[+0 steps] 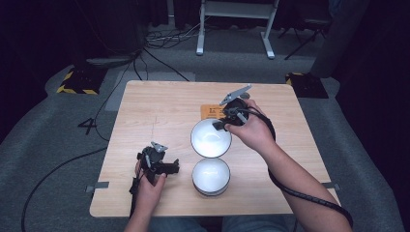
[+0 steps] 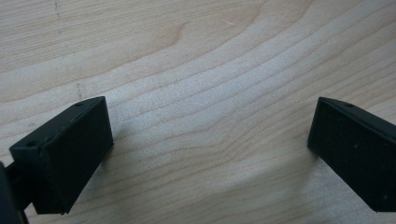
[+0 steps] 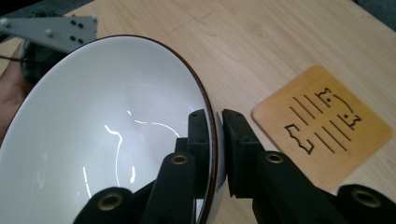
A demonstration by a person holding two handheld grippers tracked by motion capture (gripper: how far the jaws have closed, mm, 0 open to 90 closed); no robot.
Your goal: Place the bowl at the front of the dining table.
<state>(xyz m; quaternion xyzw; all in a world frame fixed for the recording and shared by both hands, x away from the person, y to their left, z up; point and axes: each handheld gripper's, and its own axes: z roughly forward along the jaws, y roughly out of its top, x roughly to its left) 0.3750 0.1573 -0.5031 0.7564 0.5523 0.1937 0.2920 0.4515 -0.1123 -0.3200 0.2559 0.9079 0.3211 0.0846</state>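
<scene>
Two white bowls sit mid-table in the high view. My right gripper (image 1: 220,125) is shut on the rim of the far bowl (image 1: 210,139), which is tilted and lifted off the wood. In the right gripper view one jaw is inside that white bowl (image 3: 107,140) and the other outside its dark rim, with the gripper (image 3: 218,126) pinching the wall. The near bowl (image 1: 211,175) stands upright on the table. My left gripper (image 1: 170,167) rests low at the front left, open, its fingers (image 2: 70,149) wide apart over bare wood.
A small square wooden coaster (image 3: 322,126) with a black engraved design lies on the table beyond the held bowl; it also appears as the coaster (image 1: 212,112) in the high view. The light wooden table (image 1: 159,104) has open surface at the back and left. Cables run across the floor behind it.
</scene>
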